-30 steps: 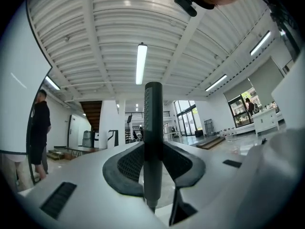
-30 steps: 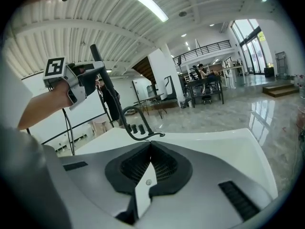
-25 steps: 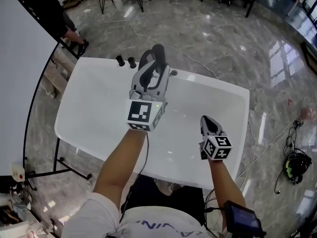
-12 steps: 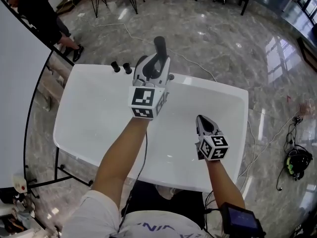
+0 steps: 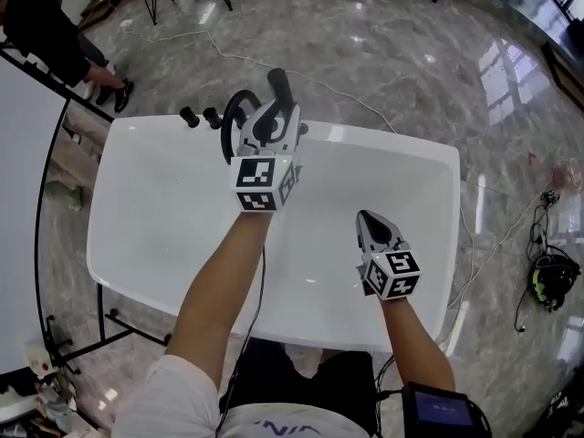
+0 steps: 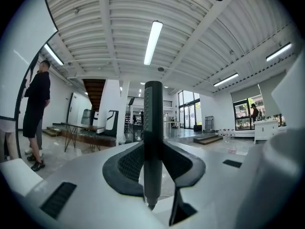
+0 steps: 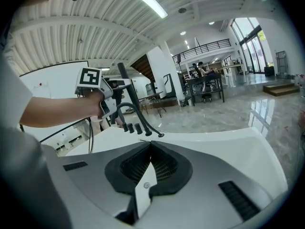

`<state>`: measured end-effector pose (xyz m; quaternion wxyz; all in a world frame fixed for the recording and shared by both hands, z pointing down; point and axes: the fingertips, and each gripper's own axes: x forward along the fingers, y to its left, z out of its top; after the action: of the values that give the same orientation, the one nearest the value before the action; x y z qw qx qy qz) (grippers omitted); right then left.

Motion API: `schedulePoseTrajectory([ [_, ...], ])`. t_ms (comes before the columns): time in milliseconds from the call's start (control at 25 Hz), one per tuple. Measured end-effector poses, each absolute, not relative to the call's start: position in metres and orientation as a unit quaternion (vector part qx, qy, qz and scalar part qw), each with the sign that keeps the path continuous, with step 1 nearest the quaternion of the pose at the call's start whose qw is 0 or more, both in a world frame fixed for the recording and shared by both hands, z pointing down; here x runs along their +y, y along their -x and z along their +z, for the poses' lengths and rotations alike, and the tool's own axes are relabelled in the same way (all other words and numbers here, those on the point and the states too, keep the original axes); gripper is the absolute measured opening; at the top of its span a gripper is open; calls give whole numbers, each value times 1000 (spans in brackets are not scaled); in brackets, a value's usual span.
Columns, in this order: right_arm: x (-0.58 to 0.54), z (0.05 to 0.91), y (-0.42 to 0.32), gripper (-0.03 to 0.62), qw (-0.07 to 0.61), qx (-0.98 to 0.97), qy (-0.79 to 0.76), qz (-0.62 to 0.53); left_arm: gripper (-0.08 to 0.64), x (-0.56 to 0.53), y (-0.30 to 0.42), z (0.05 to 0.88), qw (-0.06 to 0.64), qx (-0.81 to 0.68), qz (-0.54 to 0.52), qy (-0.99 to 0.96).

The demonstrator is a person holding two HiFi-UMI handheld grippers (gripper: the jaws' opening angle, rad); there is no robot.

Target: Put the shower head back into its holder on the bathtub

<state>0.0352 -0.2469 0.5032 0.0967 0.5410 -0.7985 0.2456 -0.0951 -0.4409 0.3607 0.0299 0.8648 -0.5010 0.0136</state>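
Left gripper (image 5: 270,133) clamped tight on the black shower head (image 5: 279,87), held upright over the far rim of the bathtub (image 5: 392,144) beside the taps (image 5: 212,115), lined up for its holder I'd say, while the right gripper (image 5: 370,221) hangs shut and empty, out of the way.

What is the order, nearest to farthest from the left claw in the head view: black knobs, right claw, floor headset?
1. Black knobs, on the tub rim, left of the left claw.
2. Right claw, over the tub's right side.
3. Headset, on the floor, far right.
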Motion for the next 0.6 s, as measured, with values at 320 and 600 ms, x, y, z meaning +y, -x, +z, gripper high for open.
schedulePoseTrajectory([
  [320,-260,536,-41,12,85,-793,-546,257,126,-456,94,425,55,-499,25,-864],
  [600,-256,557,-30,12,80,-803,-531,260,126,-480,95,440,53,-508,10,-859],
])
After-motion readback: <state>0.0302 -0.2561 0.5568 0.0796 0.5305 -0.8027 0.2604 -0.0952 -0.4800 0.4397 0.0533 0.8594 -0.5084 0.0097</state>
